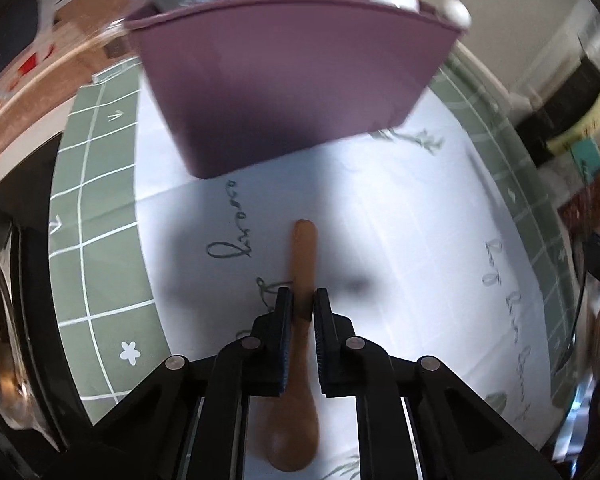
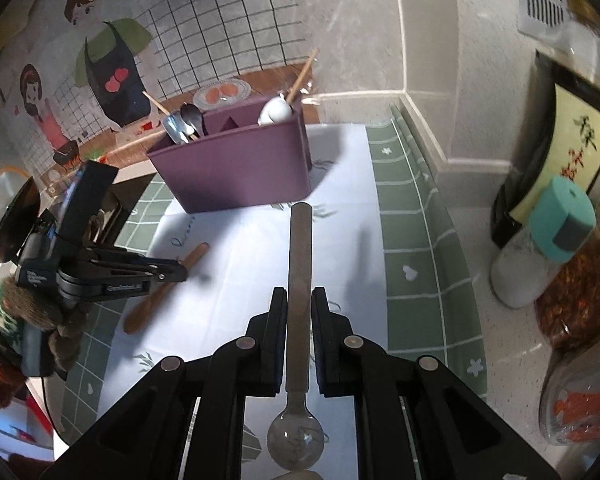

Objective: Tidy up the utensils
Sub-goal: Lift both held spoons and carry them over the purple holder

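A purple utensil caddy stands on a white and green cloth. It holds metal spoons on the left and white ceramic spoons on the right. My left gripper is shut on a wooden spoon, handle pointing toward the caddy, bowl back under the jaws. The right wrist view shows that gripper and the wooden spoon low over the cloth at left. My right gripper is shut on a metal spoon, handle forward, bowl near the camera.
A stove top lies left of the cloth. A teal-capped shaker, jars of red spices and a black bag stand at the right by the wall. A cartoon backsplash is behind the caddy.
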Demonstrator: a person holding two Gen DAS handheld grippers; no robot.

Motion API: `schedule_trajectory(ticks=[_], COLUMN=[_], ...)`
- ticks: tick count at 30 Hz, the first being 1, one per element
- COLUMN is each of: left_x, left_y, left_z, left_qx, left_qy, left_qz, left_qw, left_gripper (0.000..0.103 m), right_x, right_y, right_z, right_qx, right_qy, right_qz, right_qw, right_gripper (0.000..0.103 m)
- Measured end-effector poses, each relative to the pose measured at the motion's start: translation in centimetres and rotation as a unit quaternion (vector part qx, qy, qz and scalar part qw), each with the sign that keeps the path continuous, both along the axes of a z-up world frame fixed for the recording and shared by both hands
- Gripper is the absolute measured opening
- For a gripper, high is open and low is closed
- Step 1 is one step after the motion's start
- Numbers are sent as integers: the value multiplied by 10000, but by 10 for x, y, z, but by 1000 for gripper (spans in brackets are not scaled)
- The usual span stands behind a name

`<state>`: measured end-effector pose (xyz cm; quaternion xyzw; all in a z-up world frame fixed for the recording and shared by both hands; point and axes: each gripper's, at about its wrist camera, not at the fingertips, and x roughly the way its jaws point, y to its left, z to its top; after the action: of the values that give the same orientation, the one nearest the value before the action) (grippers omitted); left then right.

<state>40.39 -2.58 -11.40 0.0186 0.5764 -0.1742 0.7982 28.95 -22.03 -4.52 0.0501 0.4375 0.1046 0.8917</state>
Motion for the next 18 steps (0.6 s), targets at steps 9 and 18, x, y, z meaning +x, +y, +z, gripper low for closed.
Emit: schedule_trajectory(ticks=[9,18], left_x=[-45,-67], left_y=[45,71], left_z=[61,98], left_qx=[-1386,-1553], left_qy=[-982,-1577], left_qz=[881,1294], left_qw=[9815,9666], left_gripper=[11,6], right_x=[-1,1], right_y=[6,23], right_z=[37,49], right_qx=[258,144], right_qy=[-377,-550], right_qz=[37,156], right_qw=[9989,9983], right_gripper=[11,11])
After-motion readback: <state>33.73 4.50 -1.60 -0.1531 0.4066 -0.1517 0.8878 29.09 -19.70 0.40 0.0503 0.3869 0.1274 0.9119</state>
